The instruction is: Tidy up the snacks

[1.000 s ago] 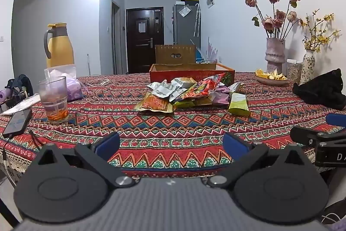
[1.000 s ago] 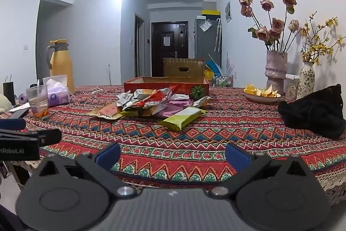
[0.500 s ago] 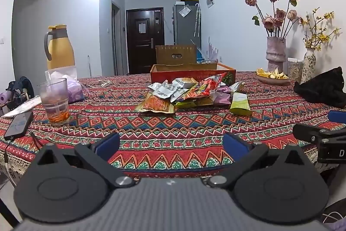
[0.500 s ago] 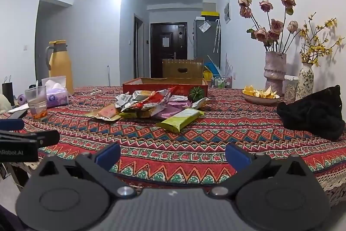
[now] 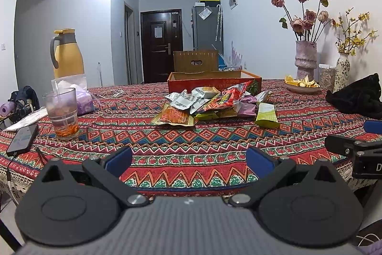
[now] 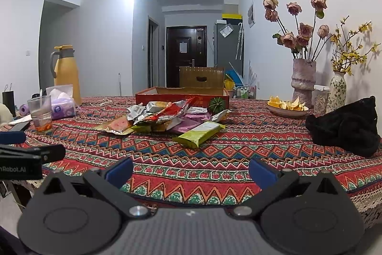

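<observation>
Holding our left gripper (image 5: 188, 163) and right gripper (image 6: 191, 171) spread wide and empty at the bench (image 5: 191, 149) edge, we face the snack pile (image 5: 214, 103) mid-bench. Just behind it sits the red box (image 5: 214, 83).

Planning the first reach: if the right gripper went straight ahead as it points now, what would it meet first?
Probably the green snack packet, lying nearest on the tablecloth ahead of the open right gripper; depth and height are uncertain.
</observation>
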The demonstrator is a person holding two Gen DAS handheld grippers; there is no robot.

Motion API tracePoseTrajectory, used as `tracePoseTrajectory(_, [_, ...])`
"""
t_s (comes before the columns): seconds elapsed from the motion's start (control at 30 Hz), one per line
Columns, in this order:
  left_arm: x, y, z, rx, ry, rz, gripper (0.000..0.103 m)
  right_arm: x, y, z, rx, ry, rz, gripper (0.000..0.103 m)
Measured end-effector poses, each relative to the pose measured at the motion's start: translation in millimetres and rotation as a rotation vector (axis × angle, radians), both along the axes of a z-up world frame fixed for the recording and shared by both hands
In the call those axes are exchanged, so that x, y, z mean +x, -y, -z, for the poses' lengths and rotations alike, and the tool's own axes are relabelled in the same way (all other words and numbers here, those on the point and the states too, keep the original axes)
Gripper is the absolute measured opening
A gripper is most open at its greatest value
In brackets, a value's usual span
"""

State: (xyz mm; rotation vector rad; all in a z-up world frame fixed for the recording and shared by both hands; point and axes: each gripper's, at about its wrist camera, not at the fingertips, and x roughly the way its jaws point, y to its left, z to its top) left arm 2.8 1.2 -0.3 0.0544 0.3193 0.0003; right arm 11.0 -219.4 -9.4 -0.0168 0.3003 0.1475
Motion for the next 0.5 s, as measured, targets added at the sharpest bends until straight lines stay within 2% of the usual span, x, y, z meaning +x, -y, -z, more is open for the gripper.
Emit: tracePoseTrajectory(0.5, [-0.7,-1.2,-0.5,-0.001,0.003,-0.003,0.103,0.2,0.4,0.6,0.002,-0.004,0.004,0.103])
